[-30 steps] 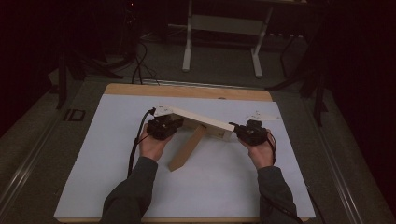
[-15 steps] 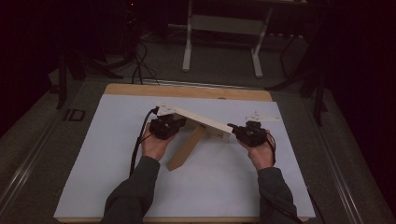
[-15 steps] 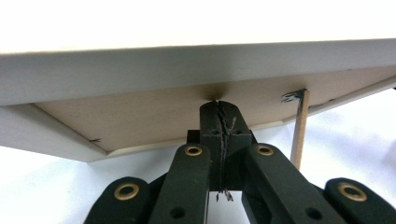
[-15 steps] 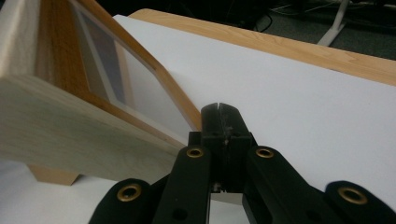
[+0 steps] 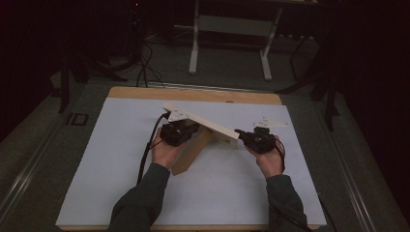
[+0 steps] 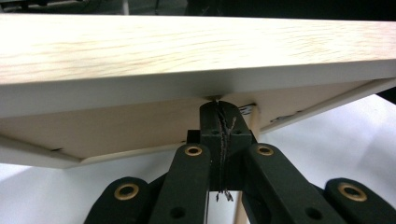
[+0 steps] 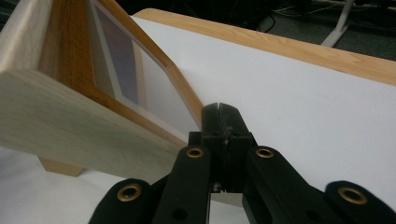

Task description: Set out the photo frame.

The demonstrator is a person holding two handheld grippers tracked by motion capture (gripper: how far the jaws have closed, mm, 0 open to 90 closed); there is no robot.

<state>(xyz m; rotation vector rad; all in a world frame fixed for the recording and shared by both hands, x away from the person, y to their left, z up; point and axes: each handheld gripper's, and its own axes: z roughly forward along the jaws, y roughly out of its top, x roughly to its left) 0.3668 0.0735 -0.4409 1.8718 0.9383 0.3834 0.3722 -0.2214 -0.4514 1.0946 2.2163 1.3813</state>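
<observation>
Nothing has shifted: pale wooden frame stands tilted on its prop, both hand-held grippers closed, empty.

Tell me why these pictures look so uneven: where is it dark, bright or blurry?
High view: the room behind is nearly black, and the white table cover is dimly lit. Left gripper view: the wooden frame is bright but soft-focused. Right gripper view: the frame's near edge is blurred.

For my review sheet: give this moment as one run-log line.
left gripper: shut, tips under pale wooden picture frame | right gripper: shut, tips at frame's edge | frame: propped tilted over white table sheet
</observation>
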